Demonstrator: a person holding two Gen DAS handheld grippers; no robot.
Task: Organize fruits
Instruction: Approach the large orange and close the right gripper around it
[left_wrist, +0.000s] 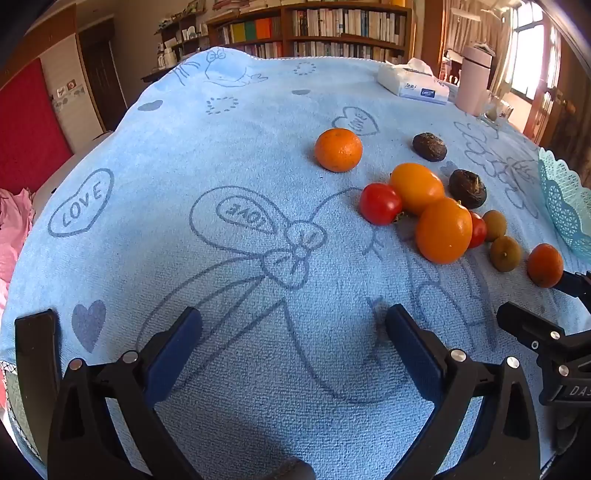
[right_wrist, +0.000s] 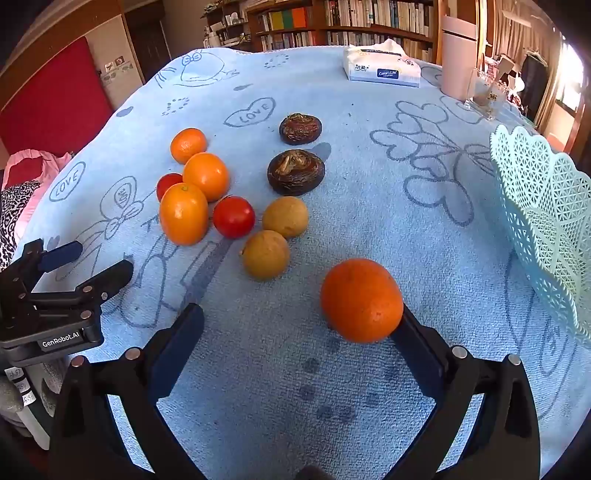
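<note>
- A lived-in home, most likely a sitting room or study; wooden bookshelves (left_wrist: 314, 29) packed with books line the far wall
- The table is covered by a blue towel cloth (left_wrist: 221, 166) printed with hearts, bows and "LOVE"; fresh fruit lies loose on it
- A tissue pack (right_wrist: 382, 68) and a pale pink canister (right_wrist: 460, 55) stand at the far edge; a lacy mint plastic basket (right_wrist: 543, 206) sits at the right
- A bright window (left_wrist: 532, 55) with what may be curtains; a dark wooden door (left_wrist: 99, 70) and a red panel (left_wrist: 26, 136) on the left
</note>
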